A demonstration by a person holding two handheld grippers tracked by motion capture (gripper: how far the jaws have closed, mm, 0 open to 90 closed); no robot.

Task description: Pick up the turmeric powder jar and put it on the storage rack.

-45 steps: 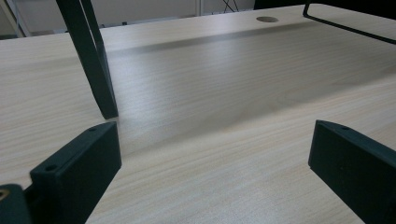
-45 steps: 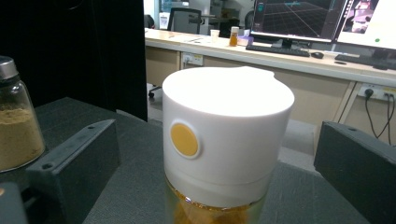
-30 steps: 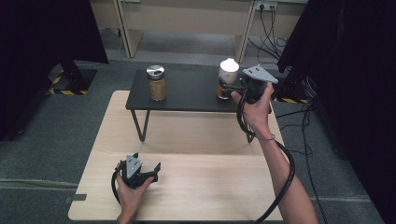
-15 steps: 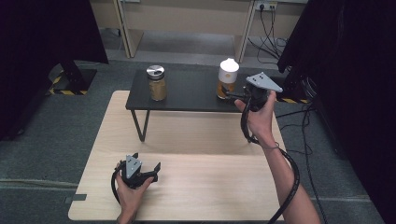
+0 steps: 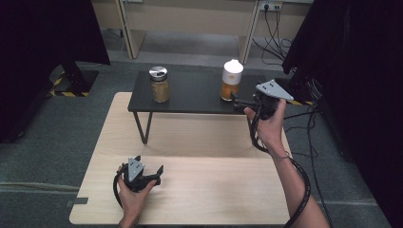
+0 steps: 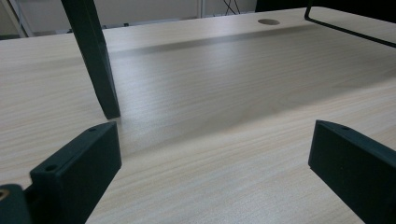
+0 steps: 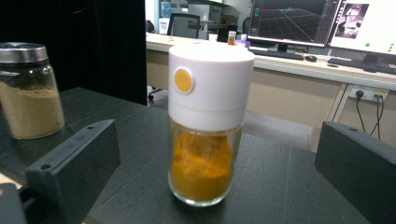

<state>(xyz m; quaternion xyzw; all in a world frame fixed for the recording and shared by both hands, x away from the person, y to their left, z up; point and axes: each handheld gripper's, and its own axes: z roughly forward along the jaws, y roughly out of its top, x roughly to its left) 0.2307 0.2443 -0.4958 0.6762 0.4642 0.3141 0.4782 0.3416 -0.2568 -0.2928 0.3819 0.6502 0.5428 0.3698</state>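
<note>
A glass jar of orange powder with a white lid (image 5: 232, 80) (image 7: 205, 126) stands upright at the right end of a low black shelf (image 5: 195, 92). My right gripper (image 5: 236, 100) (image 7: 219, 140) is held just to the jar's right, pointing at it. It is open, and its jaws stand wide on either side without touching the jar. A second jar with a metal lid and tan powder (image 5: 159, 84) (image 7: 29, 93) stands at the shelf's left end. My left gripper (image 5: 149, 165) (image 6: 215, 158) rests open on the wooden table (image 5: 204, 156), with nothing between its jaws.
The black shelf stands on thin legs, one of them (image 6: 95, 60) just ahead of my left gripper. A cable runs from the right gripper along the forearm (image 5: 299, 175). Dark curtains flank the table. A desk with monitors (image 7: 327, 23) is behind the shelf.
My right gripper has drawn back slightly to the right and toward the person, away from the white-lidded jar. The left gripper and both jars have stayed put.
</note>
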